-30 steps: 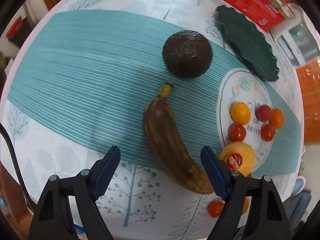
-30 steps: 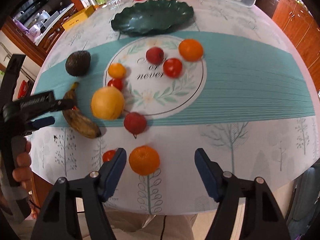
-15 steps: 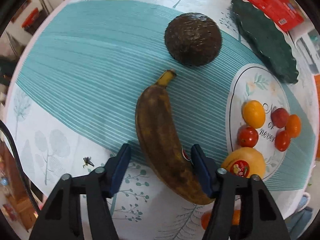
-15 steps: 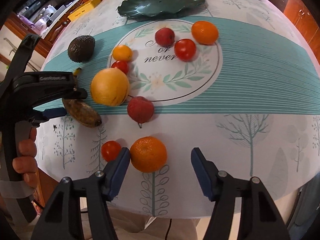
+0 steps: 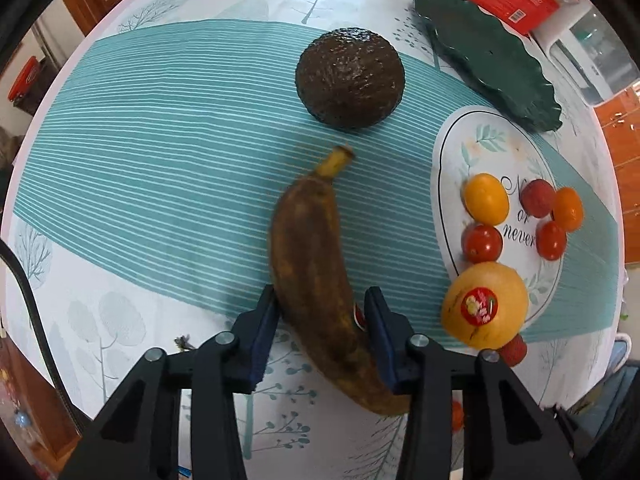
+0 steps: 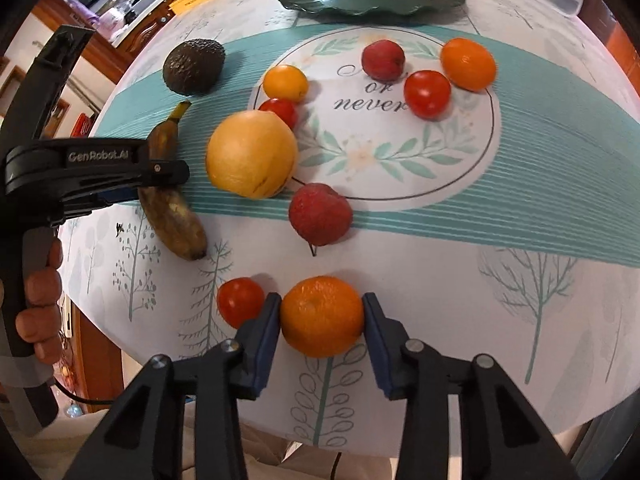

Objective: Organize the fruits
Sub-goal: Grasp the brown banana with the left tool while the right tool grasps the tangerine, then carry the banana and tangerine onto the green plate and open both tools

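The left tongs (image 5: 320,320) have just closed onto the overripe banana (image 5: 316,276) near the desk's front edge; the right tongs (image 6: 322,320) have just closed onto the orange (image 6: 322,316) there. Squeezing harder could bruise the soft banana, I judge; lifting might nudge the neighbouring tomato (image 6: 239,301) off.

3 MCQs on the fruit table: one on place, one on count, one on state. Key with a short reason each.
1. The avocado lies:
A. on the green plate
B. on the teal striped band
C. between the jaws

2. Red tomatoes inside the printed ring:
A. two
B. four
C. none

3. The right gripper is:
A. wide open over bare cloth
B. shut on the orange
C. shut on a tomato

Key: B, stripes run under it past the banana's stem; A, one by the large yellow fruit, one mid-ring; B, both pads press the orange.
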